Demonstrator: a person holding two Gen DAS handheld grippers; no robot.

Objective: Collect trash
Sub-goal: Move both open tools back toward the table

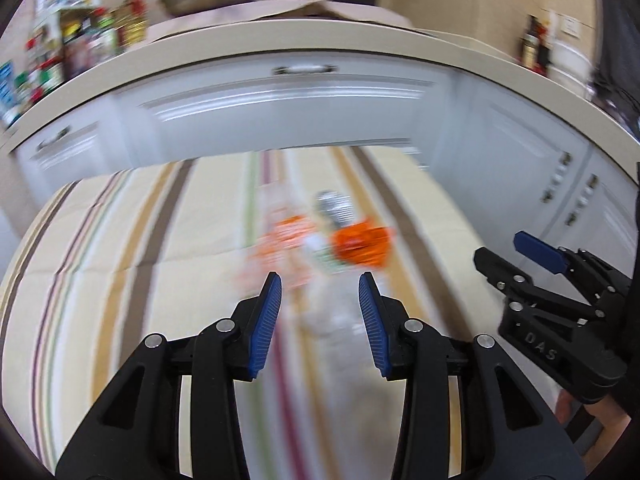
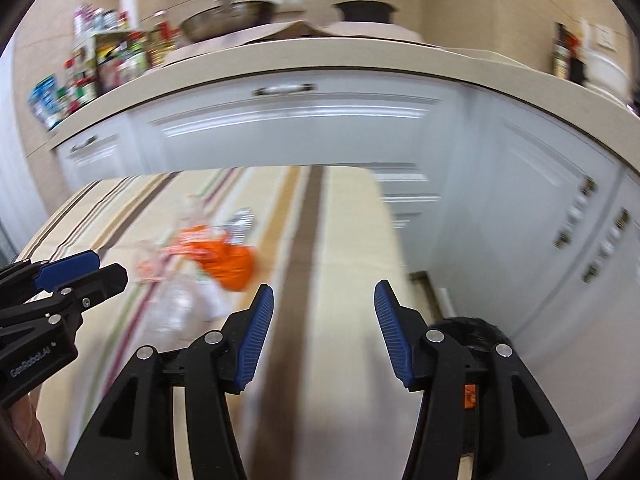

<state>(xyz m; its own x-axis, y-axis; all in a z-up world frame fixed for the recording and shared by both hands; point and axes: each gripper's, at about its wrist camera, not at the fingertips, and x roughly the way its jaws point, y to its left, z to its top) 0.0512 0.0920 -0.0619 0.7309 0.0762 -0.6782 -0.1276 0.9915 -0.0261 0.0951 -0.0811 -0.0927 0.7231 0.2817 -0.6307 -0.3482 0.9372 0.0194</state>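
Note:
A blurred heap of trash lies on the striped tablecloth: an orange wrapper, a crumpled silver foil piece, an orange-and-white wrapper and clear plastic. My left gripper is open just short of the heap, with the clear plastic showing beyond its gap and nothing pressed between the pads. My right gripper is open to the right of the heap, above a brown stripe, with nothing in it.
White cabinet fronts and a beige countertop stand behind the table, carrying a pan, a dark pot and several bottles and jars. The table's right edge drops off beside my right gripper; a black furry thing sits below it.

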